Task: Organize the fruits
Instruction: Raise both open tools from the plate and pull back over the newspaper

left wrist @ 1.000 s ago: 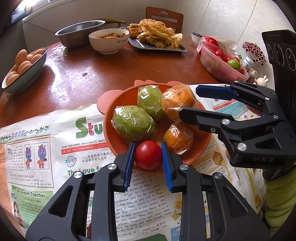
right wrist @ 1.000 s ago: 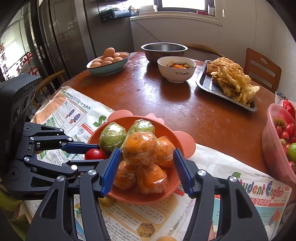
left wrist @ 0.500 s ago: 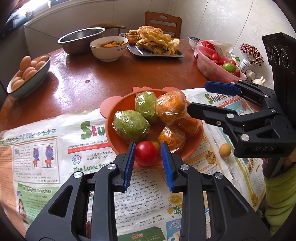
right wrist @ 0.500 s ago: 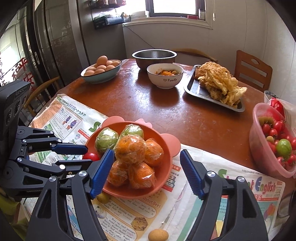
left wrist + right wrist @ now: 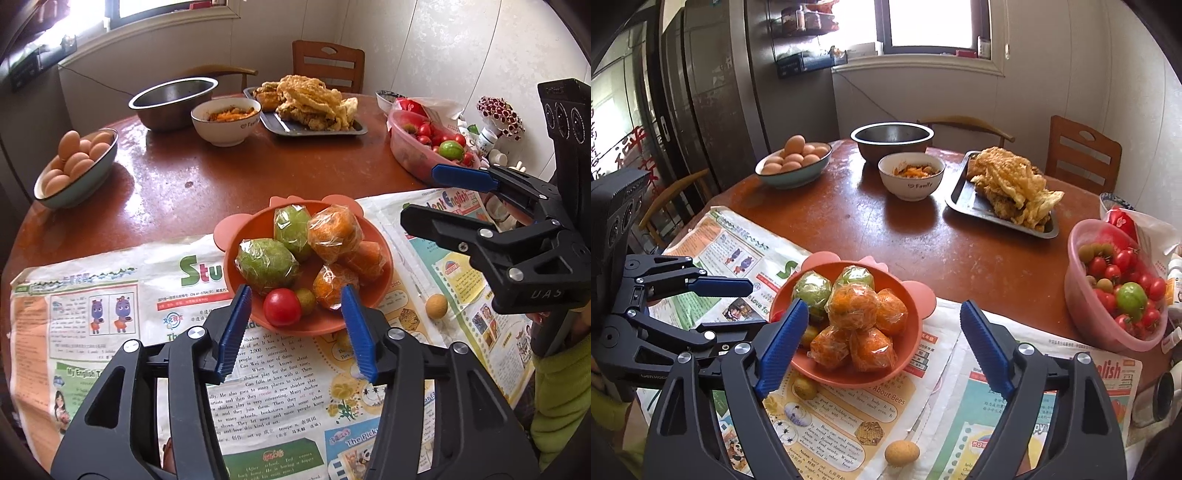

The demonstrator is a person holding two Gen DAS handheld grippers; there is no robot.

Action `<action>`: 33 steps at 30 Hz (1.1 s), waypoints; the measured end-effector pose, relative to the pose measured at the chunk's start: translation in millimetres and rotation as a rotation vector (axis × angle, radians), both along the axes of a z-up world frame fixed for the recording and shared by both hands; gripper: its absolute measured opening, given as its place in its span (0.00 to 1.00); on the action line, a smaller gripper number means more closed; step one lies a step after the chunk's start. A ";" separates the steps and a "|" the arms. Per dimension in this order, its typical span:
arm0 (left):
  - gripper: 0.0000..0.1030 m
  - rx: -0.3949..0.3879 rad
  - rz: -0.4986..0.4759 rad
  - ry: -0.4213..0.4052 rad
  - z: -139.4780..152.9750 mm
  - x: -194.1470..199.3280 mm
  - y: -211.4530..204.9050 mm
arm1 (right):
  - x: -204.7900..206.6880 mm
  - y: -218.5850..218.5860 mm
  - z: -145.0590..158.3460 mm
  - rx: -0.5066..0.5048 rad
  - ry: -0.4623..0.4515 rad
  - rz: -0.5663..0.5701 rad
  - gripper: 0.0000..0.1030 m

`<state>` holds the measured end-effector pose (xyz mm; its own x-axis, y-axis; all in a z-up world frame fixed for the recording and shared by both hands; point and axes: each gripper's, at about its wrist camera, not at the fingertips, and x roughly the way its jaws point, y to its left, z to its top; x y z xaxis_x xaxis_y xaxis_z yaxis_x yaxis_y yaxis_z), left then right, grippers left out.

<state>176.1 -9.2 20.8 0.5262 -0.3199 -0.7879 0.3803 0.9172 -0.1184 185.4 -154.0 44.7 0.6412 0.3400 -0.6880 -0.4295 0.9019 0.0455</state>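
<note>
The left claw (image 5: 295, 325) has let go of the red tomato (image 5: 282, 307) and spread wide; the tomato now lies in the orange bowl (image 5: 384, 254) on the newspaper-covered desk (image 5: 258, 177). The right claw (image 5: 882, 347) hangs wide open, empty, above the bowl

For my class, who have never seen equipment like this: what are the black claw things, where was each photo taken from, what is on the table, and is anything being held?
The claws are hand-held two-finger grippers, one in each of a person's hands; no robot arm is present. Each carries a camera looking along its fingers, so each photo shows its own gripper at the bottom and the other at the side. The left gripper and right gripper are both open and hold nothing. On the newspaper sits an orange bowl with wrapped oranges, wrapped green fruits and a cherry tomato. Farther away are a bowl of eggs and a pink basin of tomatoes.
</note>
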 end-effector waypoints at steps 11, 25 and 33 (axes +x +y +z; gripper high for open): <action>0.66 0.001 0.029 -0.047 18.1 -12.6 1.0 | -22.1 -9.3 21.2 0.017 -0.057 -0.028 0.88; 0.87 0.009 0.061 -0.089 31.7 -31.1 -2.9 | -50.8 -26.3 37.8 0.024 -0.103 -0.059 0.92; 0.90 0.017 0.064 -0.104 36.4 -42.9 -11.3 | -66.3 -36.8 40.2 0.023 -0.122 -0.069 0.93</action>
